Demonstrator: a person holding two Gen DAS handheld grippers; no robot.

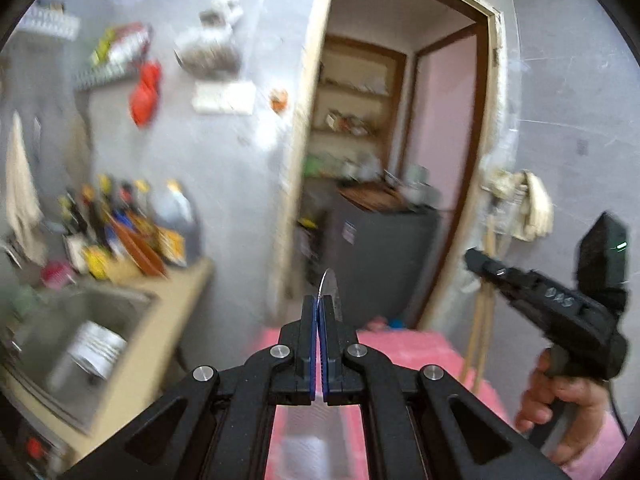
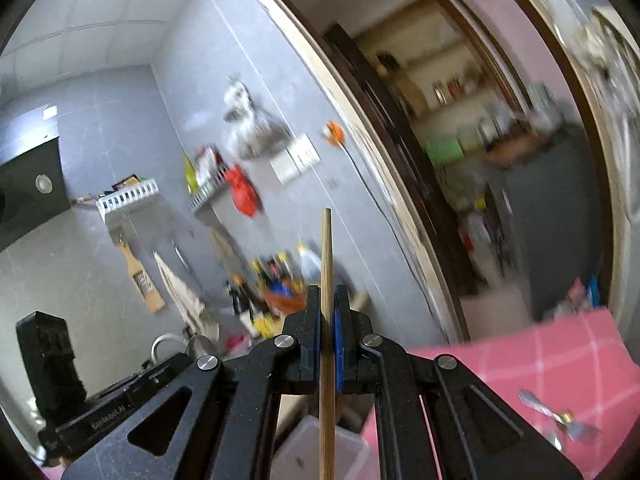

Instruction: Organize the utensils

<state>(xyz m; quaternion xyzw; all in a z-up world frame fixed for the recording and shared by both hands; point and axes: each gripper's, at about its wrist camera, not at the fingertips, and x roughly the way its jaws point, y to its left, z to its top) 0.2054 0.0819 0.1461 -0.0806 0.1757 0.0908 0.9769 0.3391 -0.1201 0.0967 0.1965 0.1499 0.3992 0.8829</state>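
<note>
My left gripper [image 1: 321,304] is shut on a thin metal utensil [image 1: 330,286]; its rounded silver tip sticks out past the blue pads, edge-on and blurred. My right gripper [image 2: 327,292] is shut on a wooden chopstick [image 2: 326,248] that stands upright through the pads and runs below the frame. In the left wrist view the right gripper [image 1: 474,258] is raised at the right in a person's hand [image 1: 560,408], with the chopstick [image 1: 480,320] hanging down from it. More metal utensils [image 2: 560,416] lie on the pink checked cloth [image 2: 540,360].
A pale plastic box [image 2: 312,444] sits low under both grippers. At left are a steel sink [image 1: 132,304] with a metal rack in it and a counter [image 1: 176,300] crowded with bottles. An open doorway [image 1: 400,160] lies ahead, with shelves and a grey cabinet [image 1: 380,248] beyond.
</note>
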